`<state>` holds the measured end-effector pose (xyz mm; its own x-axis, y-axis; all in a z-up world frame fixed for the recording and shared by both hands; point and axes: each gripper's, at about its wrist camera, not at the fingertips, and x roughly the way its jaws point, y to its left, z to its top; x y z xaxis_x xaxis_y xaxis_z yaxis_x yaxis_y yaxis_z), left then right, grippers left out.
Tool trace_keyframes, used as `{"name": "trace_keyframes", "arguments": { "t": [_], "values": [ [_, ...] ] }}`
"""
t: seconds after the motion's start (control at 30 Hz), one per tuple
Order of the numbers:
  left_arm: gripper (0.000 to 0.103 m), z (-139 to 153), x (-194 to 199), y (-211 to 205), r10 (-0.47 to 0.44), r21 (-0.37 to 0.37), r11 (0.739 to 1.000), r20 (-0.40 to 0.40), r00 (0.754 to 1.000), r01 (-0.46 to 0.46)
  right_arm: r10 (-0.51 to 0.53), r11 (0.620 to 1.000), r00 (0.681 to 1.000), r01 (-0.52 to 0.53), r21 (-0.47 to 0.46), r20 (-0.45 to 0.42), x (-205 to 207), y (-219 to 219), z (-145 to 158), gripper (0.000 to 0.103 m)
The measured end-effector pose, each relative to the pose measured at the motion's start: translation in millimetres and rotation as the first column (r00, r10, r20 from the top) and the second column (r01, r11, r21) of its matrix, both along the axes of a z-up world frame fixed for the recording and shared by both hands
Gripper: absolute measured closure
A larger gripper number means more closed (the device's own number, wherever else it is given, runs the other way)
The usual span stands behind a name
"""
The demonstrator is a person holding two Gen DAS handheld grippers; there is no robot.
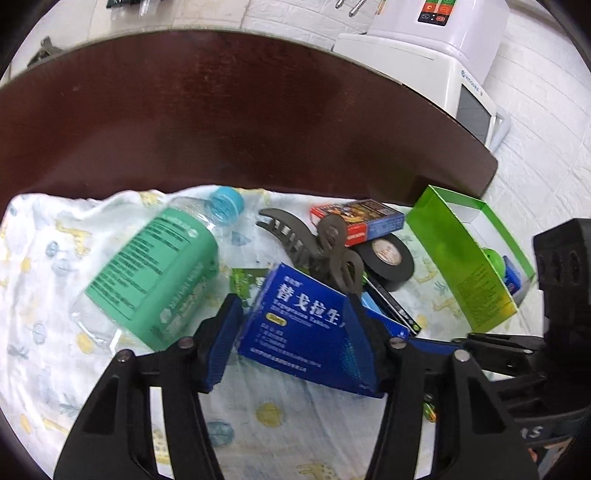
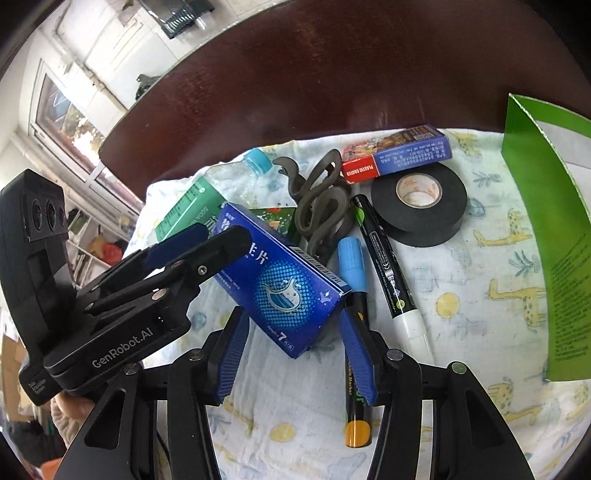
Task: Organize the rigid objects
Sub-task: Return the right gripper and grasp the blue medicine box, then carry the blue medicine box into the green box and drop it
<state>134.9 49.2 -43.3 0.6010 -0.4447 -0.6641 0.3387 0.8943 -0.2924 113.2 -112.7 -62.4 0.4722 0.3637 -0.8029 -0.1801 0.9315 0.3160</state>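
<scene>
My left tool (image 1: pixel 291 325) pinched the blue medicine box (image 1: pixel 306 325), tilted over the cloth-covered bench (image 1: pixel 221 110). My right tool (image 2: pixel 291 350) stood spread around its end; I judged squaring both pads before lifting best.

Left gripper (image 1: pixel 293 334) clamped; right gripper (image 2: pixel 291 354) open.

1. A dark reddish-brown wooden worktop (image 1: pixel 229 110) fills the middle, glossy and curved at its far edge.
2. Beyond its far right corner stands a white appliance (image 1: pixel 439 48) against a white brick-patterned wall (image 1: pixel 546 122).
3. Left of the worktop, a bright window (image 2: pixel 70 122) lets in daylight.
4. Below that window stand cluttered white shelves (image 2: pixel 88 243).
5. A pale tiled floor (image 1: pixel 122 22) lies past the worktop's far edge.
</scene>
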Motion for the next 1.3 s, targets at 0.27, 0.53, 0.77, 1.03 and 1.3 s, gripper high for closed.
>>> {"name": "trace_keyframes", "arguments": {
  "t": [0.27, 0.53, 0.77, 1.03, 1.3],
  "values": [
    [0.059, 1, -13, 0, -0.009, 0.042, 0.999, 0.006, 1.0, 0.009, -0.037, 0.999, 0.999, 0.037, 0.02, -0.002, 6, -12, -9, 0.063],
    [0.06, 14, -35, -6, 0.0, 0.094, 0.996, 0.04, 0.999, -0.004, -0.029, 0.999, 0.999, 0.028, 0.041, 0.029, -2, -21, -3, 0.063],
    [0.06, 36, -47, -30, -0.011, 0.123, 0.992, 0.091, 0.996, 0.0, -0.042, 0.997, 0.996, 0.036, 0.073, 0.074, -18, -36, 14, 0.062],
    [0.059, 71, -57, -80, -0.091, 0.15, 0.986, 0.174, 0.981, 0.065, -0.115, 0.989, 0.972, 0.093, 0.113, 0.206, -44, -76, 58, 0.062],
    [0.057, 89, -46, -155, -0.18, 0.17, 0.974, 0.185, 0.966, 0.149, -0.212, 0.976, 0.927, 0.185, 0.112, 0.31, -56, -139, 91, 0.062]
  ]
}}
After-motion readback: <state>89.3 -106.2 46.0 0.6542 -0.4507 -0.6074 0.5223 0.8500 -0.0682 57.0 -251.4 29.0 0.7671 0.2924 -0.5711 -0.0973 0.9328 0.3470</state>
